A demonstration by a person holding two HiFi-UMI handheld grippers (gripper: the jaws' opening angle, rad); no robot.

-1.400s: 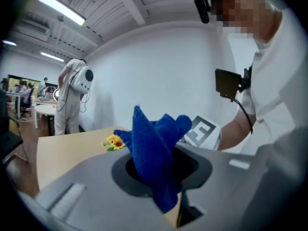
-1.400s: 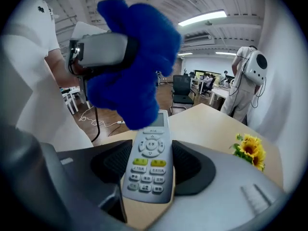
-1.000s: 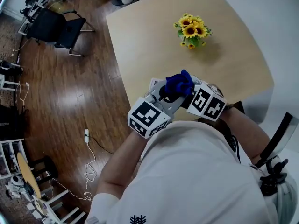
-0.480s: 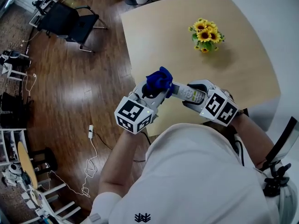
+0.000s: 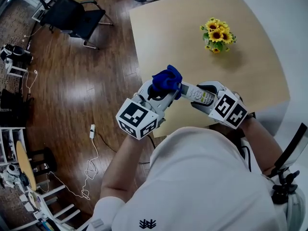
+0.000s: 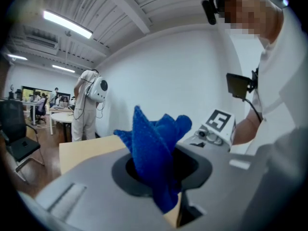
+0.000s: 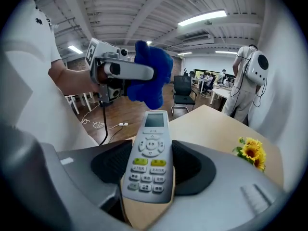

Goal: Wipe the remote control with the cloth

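step: wiping looks to be under way. the cloth point(image 5: 167, 78) is up at the screen end of the remote point(image 5: 195, 94), and both are held in the air.
left gripper: the left gripper point(image 5: 166, 87) has its jaws closed on the blue cloth, which stands out of them in a loose bunched tuft.
right gripper: the right gripper point(image 5: 206, 99) is clamped tight on the button end of the remote, face up, with the screen end pointing at the cloth.
where: the remote is off the table point(image 5: 192, 23), above its near edge and close in front of the white shirt point(image 5: 202, 177). the sunflowers point(image 5: 216, 35) stand well apart, towards the far right corner.
contact: in the right gripper view the cloth hangs just past the top of the remote. it may be touching there, but the angle does not settle it.
next move: by my judgement, draw the cloth along the face from the screen over the buttons towards the right jaws. press lightly and hold the remote steady. the part under the pads would need a fresh grip to reach.
writing: the buttons carry small print too fine to read, and two of them are yellow-green. no brand can be made out.
other marks: the marker cubes point(image 5: 137, 118) show black-and-white square patterns. the shirt has a small dark emblem at the bottom edge of the head view, with no words.
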